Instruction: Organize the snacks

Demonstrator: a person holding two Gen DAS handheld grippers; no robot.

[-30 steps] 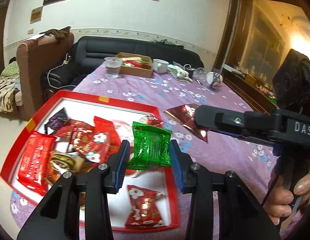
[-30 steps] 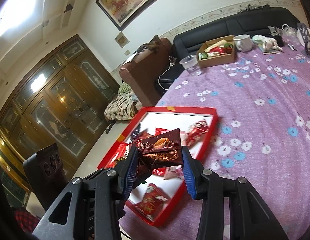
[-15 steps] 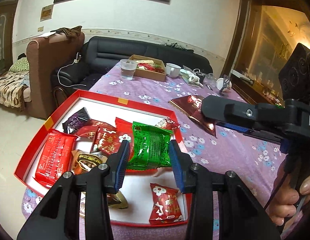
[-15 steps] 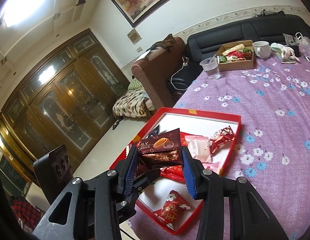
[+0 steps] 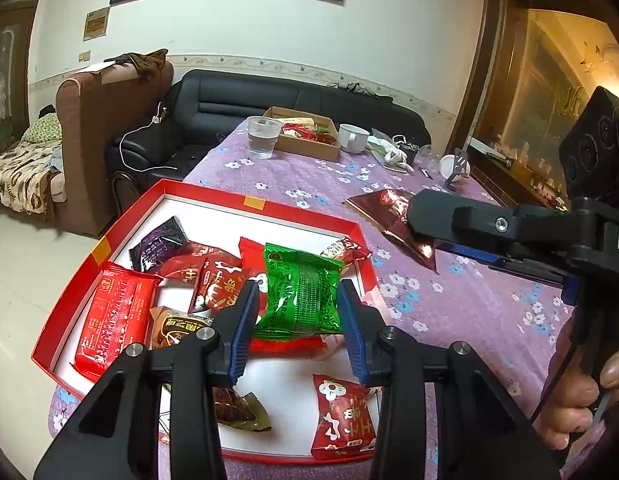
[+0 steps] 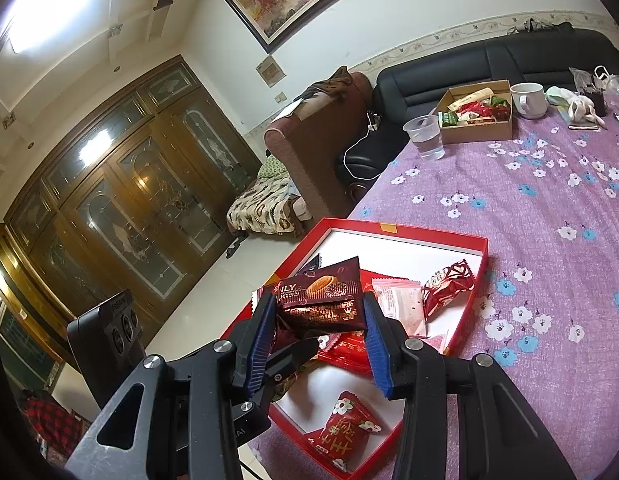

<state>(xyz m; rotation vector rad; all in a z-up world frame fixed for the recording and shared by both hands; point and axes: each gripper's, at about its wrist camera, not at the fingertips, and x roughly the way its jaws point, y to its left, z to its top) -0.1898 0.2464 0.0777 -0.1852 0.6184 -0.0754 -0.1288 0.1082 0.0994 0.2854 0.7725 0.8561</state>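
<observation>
Green snack packet (image 5: 300, 294) clamped in left gripper (image 5: 295, 322) jaws — brown biscuit packet (image 6: 321, 302) likewise in right gripper (image 6: 319, 336).

A: What's showing green between the left gripper (image 5: 296, 312) pads?
B: A glossy green packet (image 5: 301, 294). The box (image 5: 213, 196) beneath it is showing a red rim and white floor.
A: And the right gripper (image 6: 319, 334)?
B: A dark brown packet (image 6: 321, 300) is gleaming there; the purple tablecloth (image 6: 549, 208) beyond is displaying white and blue flowers.

Right tongs (image 6: 319, 320) clamp a brown biscuit packet (image 6: 321, 300) above the red tray (image 6: 483, 264).
</observation>
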